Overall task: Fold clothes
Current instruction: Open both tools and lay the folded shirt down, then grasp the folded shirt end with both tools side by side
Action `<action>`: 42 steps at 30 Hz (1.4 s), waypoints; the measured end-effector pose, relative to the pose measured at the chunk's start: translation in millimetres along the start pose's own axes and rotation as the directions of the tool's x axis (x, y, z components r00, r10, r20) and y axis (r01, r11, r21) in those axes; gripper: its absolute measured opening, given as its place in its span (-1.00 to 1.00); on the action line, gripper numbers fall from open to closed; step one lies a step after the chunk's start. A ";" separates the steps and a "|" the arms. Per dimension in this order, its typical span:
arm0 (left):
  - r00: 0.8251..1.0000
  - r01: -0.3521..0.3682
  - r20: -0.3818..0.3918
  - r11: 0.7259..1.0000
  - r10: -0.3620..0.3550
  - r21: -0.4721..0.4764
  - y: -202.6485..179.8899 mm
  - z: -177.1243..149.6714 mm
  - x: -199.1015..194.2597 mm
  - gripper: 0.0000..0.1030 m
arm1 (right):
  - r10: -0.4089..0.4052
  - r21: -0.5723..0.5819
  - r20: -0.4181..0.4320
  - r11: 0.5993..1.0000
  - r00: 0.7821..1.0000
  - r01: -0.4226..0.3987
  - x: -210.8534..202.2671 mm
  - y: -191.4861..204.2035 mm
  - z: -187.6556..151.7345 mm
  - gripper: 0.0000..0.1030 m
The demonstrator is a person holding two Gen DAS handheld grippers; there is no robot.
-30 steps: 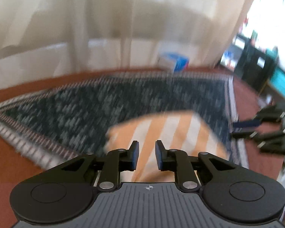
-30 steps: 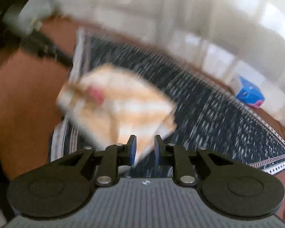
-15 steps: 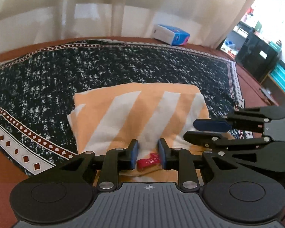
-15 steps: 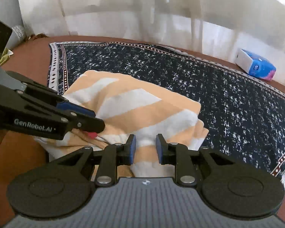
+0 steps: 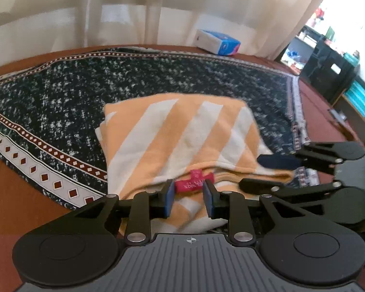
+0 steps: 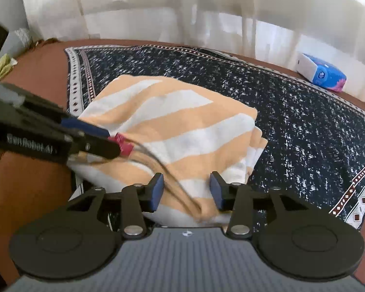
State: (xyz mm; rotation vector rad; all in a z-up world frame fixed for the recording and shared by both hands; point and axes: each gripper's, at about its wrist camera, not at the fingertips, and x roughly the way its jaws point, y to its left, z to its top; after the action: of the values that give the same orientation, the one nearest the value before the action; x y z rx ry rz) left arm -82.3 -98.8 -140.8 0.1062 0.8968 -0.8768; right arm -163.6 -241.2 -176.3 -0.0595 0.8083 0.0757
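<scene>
A folded orange-and-white striped garment lies on the dark patterned cloth; it also shows in the right wrist view. Its red label sits at the near edge. My left gripper is open, its jaws either side of the label at the near edge. My right gripper is open wide over the garment's near corner, a loose fold lying between the jaws. The right gripper shows in the left wrist view, the left one in the right wrist view, near the label.
The dark patterned cloth covers a brown table. A blue-and-white tissue pack lies at the far edge near sheer curtains; it also shows in the right wrist view. Black shelving stands at the right.
Both grippers have opened, the right one widely. The garment lies on the cloth, and both grippers have come in lower and closer to its near edge.
</scene>
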 end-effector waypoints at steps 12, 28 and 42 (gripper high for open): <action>0.987 -0.153 0.038 0.987 0.155 -0.045 21.8 -19.6 3.0 -0.17 | -0.043 0.116 -0.009 0.992 0.999 0.043 -6.4 -3.1 -5.7 -0.11; 0.993 -0.061 0.078 0.962 0.085 -0.266 57.3 19.8 -15.8 0.16 | -0.007 0.265 0.087 0.964 0.996 -0.016 -31.6 -38.5 25.9 0.13; 1.000 0.021 -0.009 0.929 -0.026 -0.369 85.8 27.4 38.4 0.52 | 0.071 0.587 0.025 0.806 0.997 -0.072 11.2 -93.3 25.4 0.32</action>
State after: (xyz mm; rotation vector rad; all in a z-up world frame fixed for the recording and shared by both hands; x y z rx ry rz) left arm 7.6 -77.7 -173.4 -0.2256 1.0632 -0.7159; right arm -129.2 -331.5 -164.6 0.5651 0.8027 -0.1077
